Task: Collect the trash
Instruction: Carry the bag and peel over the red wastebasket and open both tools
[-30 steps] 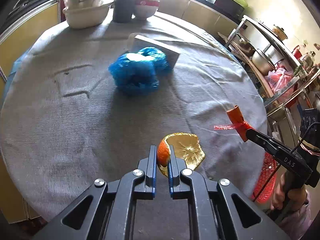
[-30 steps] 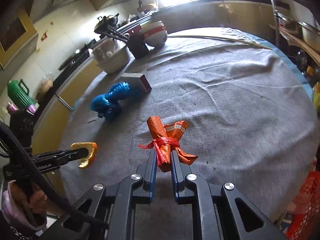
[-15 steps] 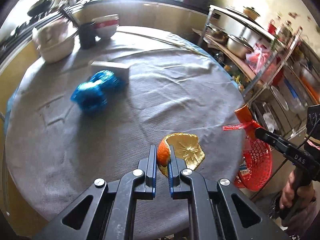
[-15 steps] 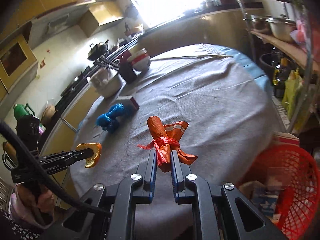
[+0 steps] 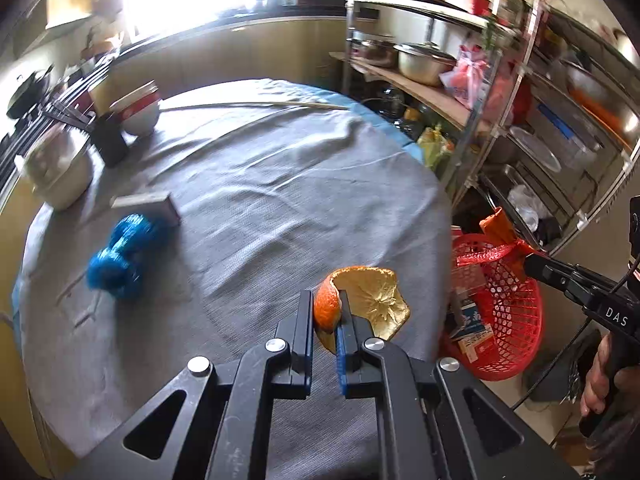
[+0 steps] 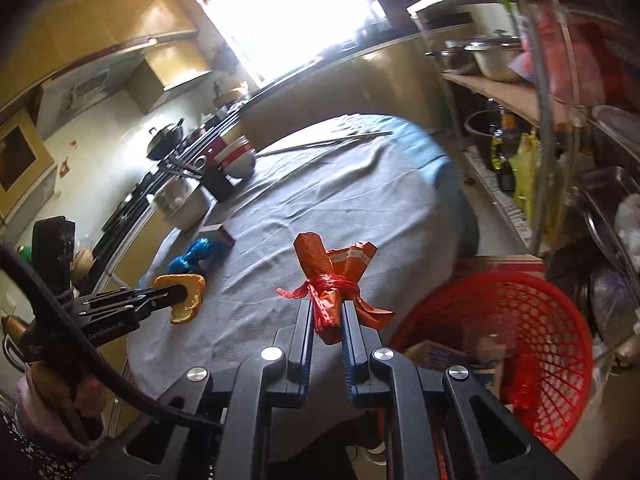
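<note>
My left gripper (image 5: 325, 312) is shut on an orange peel (image 5: 368, 300), held in the air above the right edge of the round grey-clothed table (image 5: 260, 184). My right gripper (image 6: 326, 316) is shut on an orange wrapper tied with red mesh string (image 6: 328, 276), lifted over the table's edge. A red mesh basket (image 6: 516, 344) stands on the floor just right of the table, with boxes and paper inside; it shows as the red basket (image 5: 508, 320) in the left wrist view, where the wrapper (image 5: 500, 232) hangs above it. A blue crumpled bag (image 5: 124, 252) lies on the cloth.
A small box (image 5: 148, 202) lies beside the blue bag. Bowls (image 5: 60, 168) and a dark cup (image 5: 110, 140) stand at the table's far left. A metal shelf rack (image 5: 520, 100) with pots and bags rises close on the right, behind the basket.
Both grippers have swung to the right and risen, each still holding its piece of trash. The red basket has come into view below the right gripper, and the table has slid leftward.
</note>
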`<state>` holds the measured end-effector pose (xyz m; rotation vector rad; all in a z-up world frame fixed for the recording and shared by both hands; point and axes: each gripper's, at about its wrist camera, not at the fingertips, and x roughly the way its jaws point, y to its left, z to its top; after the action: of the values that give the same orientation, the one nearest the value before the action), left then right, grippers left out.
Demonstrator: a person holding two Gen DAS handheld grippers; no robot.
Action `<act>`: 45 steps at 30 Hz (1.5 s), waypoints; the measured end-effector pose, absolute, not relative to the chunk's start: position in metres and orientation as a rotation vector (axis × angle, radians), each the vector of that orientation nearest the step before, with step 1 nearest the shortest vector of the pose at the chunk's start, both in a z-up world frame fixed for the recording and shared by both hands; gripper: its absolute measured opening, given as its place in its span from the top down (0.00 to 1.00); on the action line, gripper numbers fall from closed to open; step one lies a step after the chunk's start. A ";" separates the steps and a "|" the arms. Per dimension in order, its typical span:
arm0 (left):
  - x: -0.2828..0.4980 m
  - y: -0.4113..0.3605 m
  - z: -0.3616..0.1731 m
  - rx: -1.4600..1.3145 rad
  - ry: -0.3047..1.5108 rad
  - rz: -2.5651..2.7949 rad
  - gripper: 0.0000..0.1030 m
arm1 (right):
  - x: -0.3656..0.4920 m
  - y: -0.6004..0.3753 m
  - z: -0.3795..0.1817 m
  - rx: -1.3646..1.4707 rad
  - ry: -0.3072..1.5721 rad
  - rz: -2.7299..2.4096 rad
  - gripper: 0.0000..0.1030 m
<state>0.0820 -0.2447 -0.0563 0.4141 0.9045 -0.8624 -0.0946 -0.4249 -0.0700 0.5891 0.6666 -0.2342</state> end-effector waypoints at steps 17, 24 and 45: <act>0.034 -0.329 -0.054 0.566 0.828 -1.004 0.91 | -0.156 -0.465 -0.077 0.668 0.637 -0.352 0.86; 0.019 -0.357 -0.061 0.616 0.816 -1.044 0.91 | -0.174 -0.477 -0.087 0.712 0.641 -0.386 0.86; -0.013 -0.406 -0.086 0.678 0.873 -1.169 0.82 | -0.204 -0.506 -0.121 0.877 0.672 -0.427 0.82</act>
<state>-0.0128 -0.4056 -0.0855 0.6779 0.8733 -1.1686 -0.2039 -0.5056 -0.1210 0.8769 0.6718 -0.4266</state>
